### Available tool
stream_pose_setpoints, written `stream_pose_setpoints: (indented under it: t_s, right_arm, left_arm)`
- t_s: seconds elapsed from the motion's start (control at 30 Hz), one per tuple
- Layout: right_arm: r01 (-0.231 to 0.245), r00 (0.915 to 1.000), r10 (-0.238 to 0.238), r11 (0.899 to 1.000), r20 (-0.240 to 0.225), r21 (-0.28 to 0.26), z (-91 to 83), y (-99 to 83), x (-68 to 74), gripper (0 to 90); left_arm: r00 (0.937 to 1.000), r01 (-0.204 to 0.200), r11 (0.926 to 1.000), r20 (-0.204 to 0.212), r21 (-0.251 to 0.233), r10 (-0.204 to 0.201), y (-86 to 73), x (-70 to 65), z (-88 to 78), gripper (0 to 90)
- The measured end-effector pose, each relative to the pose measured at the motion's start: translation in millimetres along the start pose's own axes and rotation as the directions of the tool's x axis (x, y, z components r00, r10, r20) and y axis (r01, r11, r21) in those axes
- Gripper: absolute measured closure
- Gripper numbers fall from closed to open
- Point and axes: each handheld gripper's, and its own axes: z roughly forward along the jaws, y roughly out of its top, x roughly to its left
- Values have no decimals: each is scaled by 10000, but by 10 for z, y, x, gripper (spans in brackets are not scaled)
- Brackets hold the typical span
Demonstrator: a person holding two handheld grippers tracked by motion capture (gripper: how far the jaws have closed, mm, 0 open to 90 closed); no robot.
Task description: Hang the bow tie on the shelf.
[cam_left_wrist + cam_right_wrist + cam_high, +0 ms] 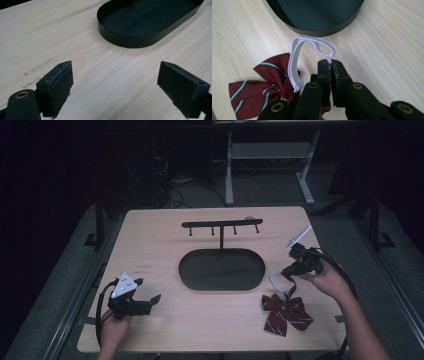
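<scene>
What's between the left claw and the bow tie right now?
Only bare tabletop. In the high view the left claw sits open at the near left, the bow tie at the near right; the black tray lies farther back, off that line.

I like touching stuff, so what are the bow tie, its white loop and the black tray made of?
The bow tie looks like woven cloth: soft folds, dark red with pale stripes. Its white strap seems to be flat elastic band, bending freely where the right gripper pinches it. The tray looks like thin matte black metal, with a crisp, even rim.
</scene>
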Motion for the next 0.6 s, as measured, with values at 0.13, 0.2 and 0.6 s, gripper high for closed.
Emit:
stream_pose_setpoints:
  t_s: [0.13, 0.2, 0.6]
  right_arm:
    - [147, 9998, -146, 9998, 112, -108, -69, 7, 27, 861]
    - [179, 9998, -178, 9998, 100, -126, -103, 15, 51, 861]
    - [576, 9981, -567, 9976, 238, -381, -256, 93, 172, 862]
  left_arm:
    - [10000, -23, 10000, -3, 23, 23, 1, -3, -2, 132]
    - [10000, -22, 10000, -1, 8, 22, 0, -1, 0, 132]
    - [10000, -17, 10000, 21, 50, 16, 1, -4, 2, 132]
